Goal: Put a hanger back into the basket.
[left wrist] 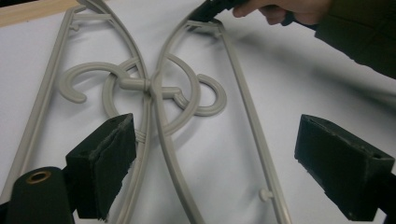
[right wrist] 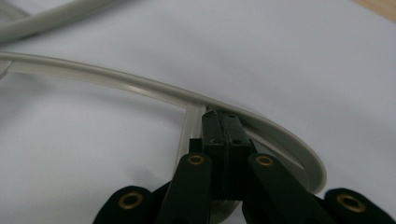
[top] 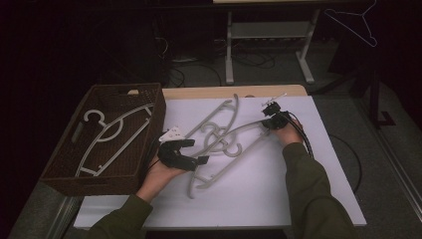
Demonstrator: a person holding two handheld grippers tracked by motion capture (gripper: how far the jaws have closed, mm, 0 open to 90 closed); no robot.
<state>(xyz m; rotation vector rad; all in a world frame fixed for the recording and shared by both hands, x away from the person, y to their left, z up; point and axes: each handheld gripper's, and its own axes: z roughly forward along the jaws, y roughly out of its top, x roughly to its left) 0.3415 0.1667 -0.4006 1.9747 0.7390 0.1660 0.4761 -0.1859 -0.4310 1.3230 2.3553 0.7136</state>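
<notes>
Two grey plastic hangers lie interlocked on a white sheet point(top: 249, 194) covering the counter point(top: 239, 91), whose wooden edge is bare only along the far side.

Nearest, at about 7 o'clock of the pair, the left tool point(top: 194, 151) hovers over the near ends of the hangers; in the left gripper view its black padded jaws stand wide apart with nothing between the pads, and both hangers run up between them. The left hanger point(left wrist: 44, 98) and the right hanger point(left wrist: 243, 93) cross at their necks, each hook curled around the other's stem; their lower ends are cut off by the bottom edge of that view.

Farther, at about 2 o'clock, the right tool point(top: 272, 118) has its jaws together, clamped on the far corner of the right hanger; in the right gripper view the pads point(right wrist: 223, 133) meet over the thin lower bar where it joins the curved shoulder, and the part gripped is hidden by the jaws.

At 9 o'clock stands a dark wicker basket point(top: 64, 169) holding a third hanger point(top: 114, 134). Beyond the counter the room is dark; a pale hanger outline point(top: 356, 22) shows faintly at 1 o'clock. No legible writing.
</notes>
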